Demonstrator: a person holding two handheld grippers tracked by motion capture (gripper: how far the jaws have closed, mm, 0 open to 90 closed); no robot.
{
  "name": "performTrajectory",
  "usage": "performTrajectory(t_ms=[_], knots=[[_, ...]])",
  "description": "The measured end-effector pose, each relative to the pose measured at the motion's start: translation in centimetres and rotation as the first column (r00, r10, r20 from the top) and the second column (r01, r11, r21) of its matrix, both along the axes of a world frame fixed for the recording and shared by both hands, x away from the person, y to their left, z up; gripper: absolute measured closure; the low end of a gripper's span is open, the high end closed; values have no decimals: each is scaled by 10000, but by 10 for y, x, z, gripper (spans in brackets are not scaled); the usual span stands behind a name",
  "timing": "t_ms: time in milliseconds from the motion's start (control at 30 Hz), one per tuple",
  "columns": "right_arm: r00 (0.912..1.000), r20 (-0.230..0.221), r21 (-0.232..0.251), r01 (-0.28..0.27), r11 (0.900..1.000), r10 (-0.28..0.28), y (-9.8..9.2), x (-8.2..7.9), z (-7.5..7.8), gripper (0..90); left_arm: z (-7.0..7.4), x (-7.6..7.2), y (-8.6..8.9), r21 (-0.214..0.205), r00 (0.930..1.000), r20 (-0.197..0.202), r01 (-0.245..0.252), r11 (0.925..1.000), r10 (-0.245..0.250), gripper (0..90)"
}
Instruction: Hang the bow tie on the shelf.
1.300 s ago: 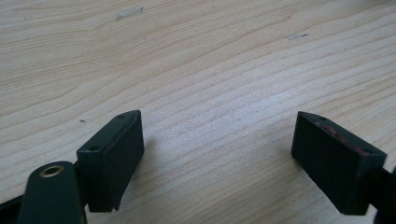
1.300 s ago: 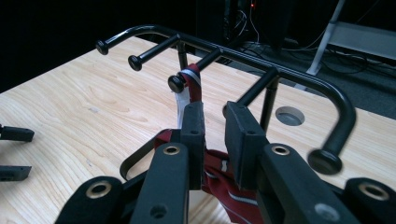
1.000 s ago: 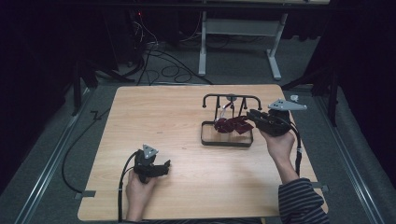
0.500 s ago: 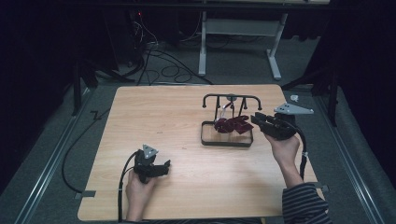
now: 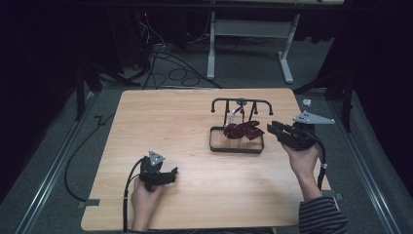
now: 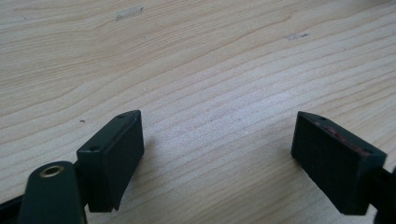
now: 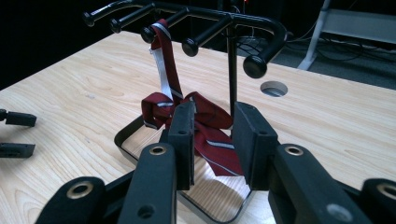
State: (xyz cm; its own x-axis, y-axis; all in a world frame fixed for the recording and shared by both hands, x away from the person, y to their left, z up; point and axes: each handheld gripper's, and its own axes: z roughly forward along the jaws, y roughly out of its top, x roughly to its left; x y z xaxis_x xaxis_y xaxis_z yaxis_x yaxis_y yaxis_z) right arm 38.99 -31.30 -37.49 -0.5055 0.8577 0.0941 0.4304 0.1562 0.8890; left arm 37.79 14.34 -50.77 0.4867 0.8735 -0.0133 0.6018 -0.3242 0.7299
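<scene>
At about seven o'clock on the table [image 5: 195, 122], the left gripper [image 5: 163, 176] rests low with its jaws spread wide over bare wood. At three o'clock the right gripper [image 5: 273, 129] hovers released, jaws partly apart, just beside the black rack [image 7: 224, 28]. A maroon striped tie [image 7: 205, 126] hangs from one peg and pools inside the base.

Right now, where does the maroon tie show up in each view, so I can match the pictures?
High view: the maroon tie sits right of centre, hung from the black rack and heaped over its base.
Right gripper view: the tie is at centre, just beyond the jaws.
Left gripper view: bare wood, no tie.
Shared landmark: the rack.
</scene>
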Motion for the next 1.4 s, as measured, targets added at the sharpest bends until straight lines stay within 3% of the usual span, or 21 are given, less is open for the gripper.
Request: performTrajectory(t_ms=[1400], knots=[[9992,-264,532,316,9981,-302,-31,-36,-25,700,0,0,0,2,10000,-2,1,10000,-1,174]])
